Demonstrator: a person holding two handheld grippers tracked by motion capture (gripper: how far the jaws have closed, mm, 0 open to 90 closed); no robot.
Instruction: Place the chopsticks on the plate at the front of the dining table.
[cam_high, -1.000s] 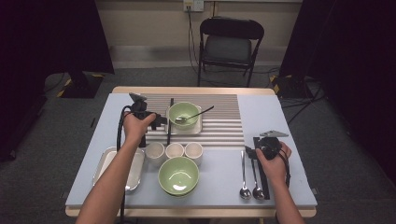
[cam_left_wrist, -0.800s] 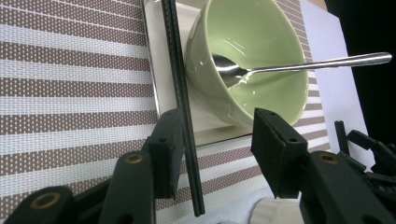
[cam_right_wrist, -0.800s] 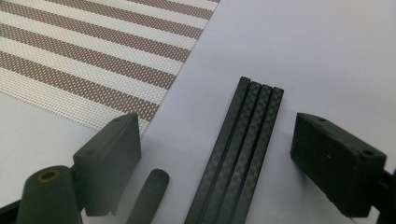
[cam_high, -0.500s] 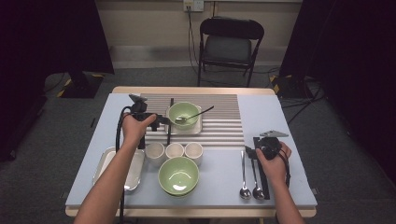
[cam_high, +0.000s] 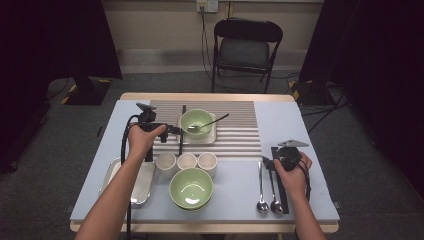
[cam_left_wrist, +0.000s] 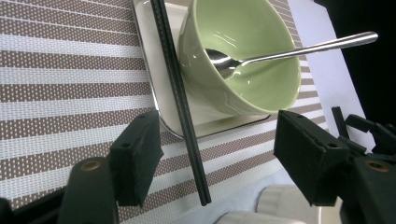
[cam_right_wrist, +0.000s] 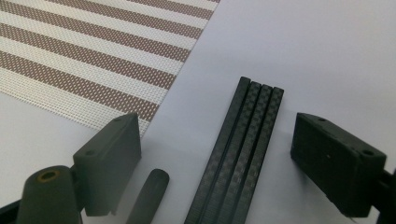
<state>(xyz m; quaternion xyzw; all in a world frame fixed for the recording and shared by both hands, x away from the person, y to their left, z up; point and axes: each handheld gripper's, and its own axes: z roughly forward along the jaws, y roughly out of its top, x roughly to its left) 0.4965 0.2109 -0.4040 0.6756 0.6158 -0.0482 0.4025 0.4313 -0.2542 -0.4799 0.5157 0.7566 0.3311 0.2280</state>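
Observation:
My left gripper (cam_high: 172, 131) (cam_left_wrist: 219, 154) hovers over the striped placemat (cam_high: 235, 130). Its jaws have just been opening and now stand open, with a pair of black chopsticks (cam_left_wrist: 180, 102) (cam_high: 182, 131) lying untouched between them. The chopsticks rest against the edge of a cream tray (cam_left_wrist: 210, 123) that carries a green bowl (cam_left_wrist: 243, 51) (cam_high: 196, 121) with a metal spoon (cam_left_wrist: 299, 49) in it. My right gripper (cam_high: 270, 162) (cam_right_wrist: 224, 161) is open low over a bundle of black chopsticks (cam_right_wrist: 238, 154) (cam_high: 282, 192) on the blue table, pads clear of them.
Two spoons (cam_high: 261, 195) lie left of the right-hand chopsticks; one handle (cam_right_wrist: 147, 196) shows by my right gripper's left jaw. Three small cups (cam_high: 186, 161), a larger green bowl (cam_high: 191, 187) and a metal tray (cam_high: 137, 180) sit at the front. A chair (cam_high: 245, 47) stands beyond the table.
The left gripper's jaws have spread apart from the chopsticks, which stay on the mat. Both hands keep their places.

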